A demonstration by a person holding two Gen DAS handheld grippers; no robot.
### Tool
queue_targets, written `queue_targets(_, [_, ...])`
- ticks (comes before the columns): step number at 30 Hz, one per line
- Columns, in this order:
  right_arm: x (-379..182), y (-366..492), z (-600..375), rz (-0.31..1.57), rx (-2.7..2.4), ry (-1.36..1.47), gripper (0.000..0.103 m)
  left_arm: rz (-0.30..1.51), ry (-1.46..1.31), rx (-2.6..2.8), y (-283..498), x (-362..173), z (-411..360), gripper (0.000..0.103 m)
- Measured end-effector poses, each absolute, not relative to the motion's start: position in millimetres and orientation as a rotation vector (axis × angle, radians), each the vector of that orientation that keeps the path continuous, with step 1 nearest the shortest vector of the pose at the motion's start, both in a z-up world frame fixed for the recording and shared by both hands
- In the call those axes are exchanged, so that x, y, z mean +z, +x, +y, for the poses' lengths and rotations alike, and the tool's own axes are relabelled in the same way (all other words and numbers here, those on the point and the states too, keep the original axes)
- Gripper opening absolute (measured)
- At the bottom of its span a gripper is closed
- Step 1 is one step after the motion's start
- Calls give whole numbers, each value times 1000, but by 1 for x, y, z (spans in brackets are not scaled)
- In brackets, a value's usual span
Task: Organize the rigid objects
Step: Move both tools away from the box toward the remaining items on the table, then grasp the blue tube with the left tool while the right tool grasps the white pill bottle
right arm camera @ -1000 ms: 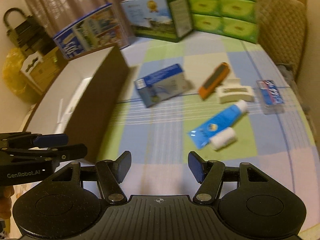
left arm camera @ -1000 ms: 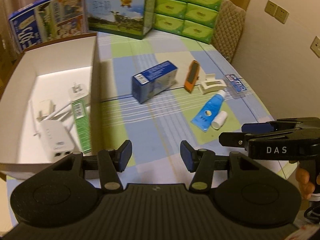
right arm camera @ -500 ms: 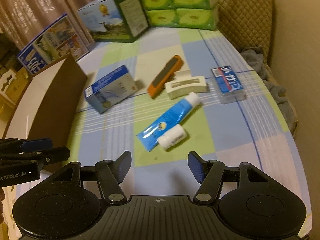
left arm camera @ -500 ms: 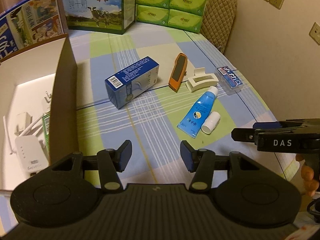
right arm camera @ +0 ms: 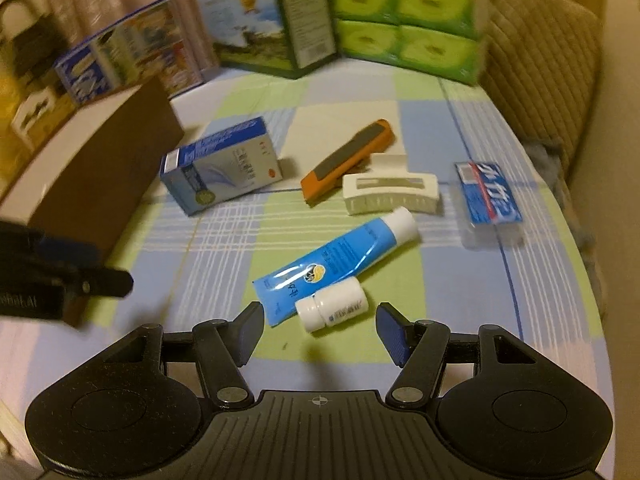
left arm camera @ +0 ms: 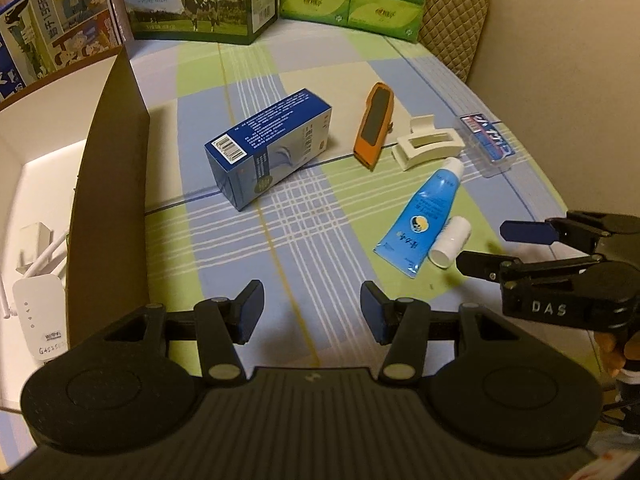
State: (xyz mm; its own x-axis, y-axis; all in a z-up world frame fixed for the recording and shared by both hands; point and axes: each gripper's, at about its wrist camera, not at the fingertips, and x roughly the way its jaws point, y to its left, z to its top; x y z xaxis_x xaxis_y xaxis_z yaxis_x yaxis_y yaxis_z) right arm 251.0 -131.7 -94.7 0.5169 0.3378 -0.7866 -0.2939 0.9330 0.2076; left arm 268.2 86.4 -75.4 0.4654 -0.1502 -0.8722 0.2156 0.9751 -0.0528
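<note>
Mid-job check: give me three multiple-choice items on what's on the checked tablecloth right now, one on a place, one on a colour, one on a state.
1. The small white plastic bottle lies:
A. inside the cardboard box
B. beside the blue squeeze tube
C. on the green tissue packs

2. The flat tool next to the cream hair claw clip is:
A. orange with a dark face
B. red
C. all white

3. The right gripper is:
A. shut on the tube
B. shut on the bottle
C. open, holding nothing

Answers: 1 B, the bottle lies against the tube's flat end. 2 A, orange edges frame a grey panel. 3 C, its pads stand apart, clear of the bottle.
</note>
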Motion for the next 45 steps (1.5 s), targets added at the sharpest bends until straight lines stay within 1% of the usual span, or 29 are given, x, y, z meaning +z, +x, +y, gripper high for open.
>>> queue_targets(8, [-120,263,-122,935,435,-103,60,1083,80,-229,280,-89,80,49])
queue_targets(15, [-133,268,-123,932,484,-154,59,1088,83,-235,288,-101,72,49])
queue_targets(18, [-135,270,-123,929,496,-162,56,1090,86,-236,291,-107,68,49])
queue_targets(21, [-138,271,-124,922,517,-160,46,1088,92,-243,294,-111,65,49])
queue_targets(24, [-138,271,-125,906,525,-184,44,1091,94,-251,298,-115,59,49])
queue_targets(34, [-121,276,-174,917,418,-53,44,1053,126,-451,316,-123,14,49])
queue_targets(45, [-115,268,-243,929,260,86,44,999,244,-626,354,-143,-34,49])
